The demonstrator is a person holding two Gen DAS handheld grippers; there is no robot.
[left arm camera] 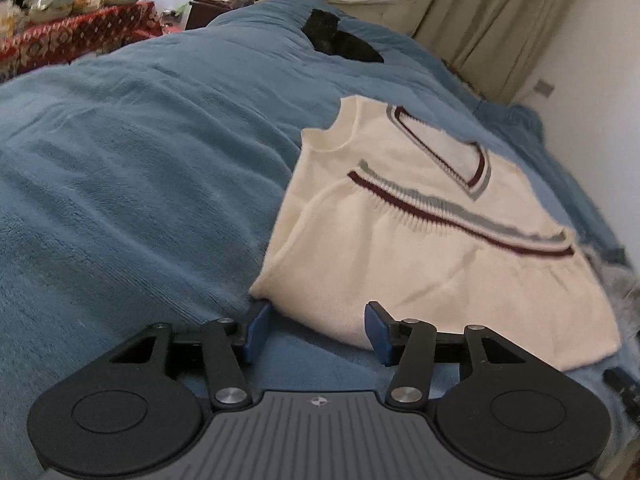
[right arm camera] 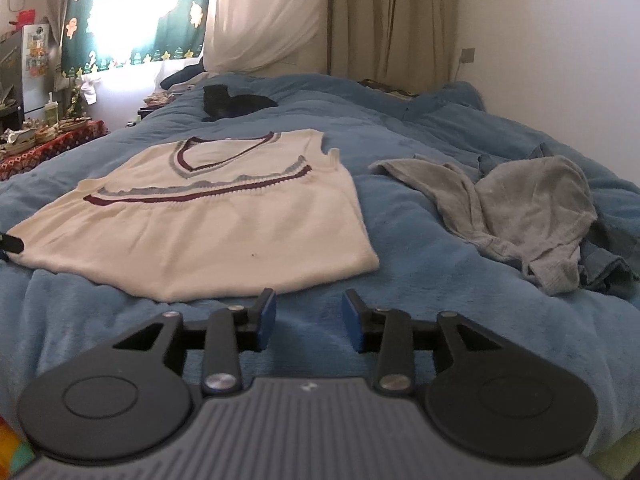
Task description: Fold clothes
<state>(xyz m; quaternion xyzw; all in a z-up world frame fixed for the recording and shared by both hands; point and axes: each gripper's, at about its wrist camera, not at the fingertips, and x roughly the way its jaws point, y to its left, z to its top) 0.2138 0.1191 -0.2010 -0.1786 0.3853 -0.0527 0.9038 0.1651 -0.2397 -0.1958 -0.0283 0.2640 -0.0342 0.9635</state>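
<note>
A cream knit vest (left arm camera: 420,240) with maroon and grey stripes and a V-neck lies flat on the blue blanket (left arm camera: 140,168); it also shows in the right wrist view (right arm camera: 208,216). My left gripper (left arm camera: 316,320) is open, its blue pads straddling the vest's bottom left hem corner without closing on it. My right gripper (right arm camera: 308,312) is open and empty, just in front of the vest's bottom hem near its right corner. The left gripper's tip (right arm camera: 10,243) shows at the far left edge of the right wrist view.
A crumpled grey garment (right arm camera: 520,216) lies to the right of the vest, with blue denim (right arm camera: 604,264) beside it. A black item (right arm camera: 232,102) sits far up the bed (left arm camera: 336,38). Curtains (right arm camera: 380,20) and a wall stand behind; a cluttered red-patterned table (left arm camera: 72,36) is at left.
</note>
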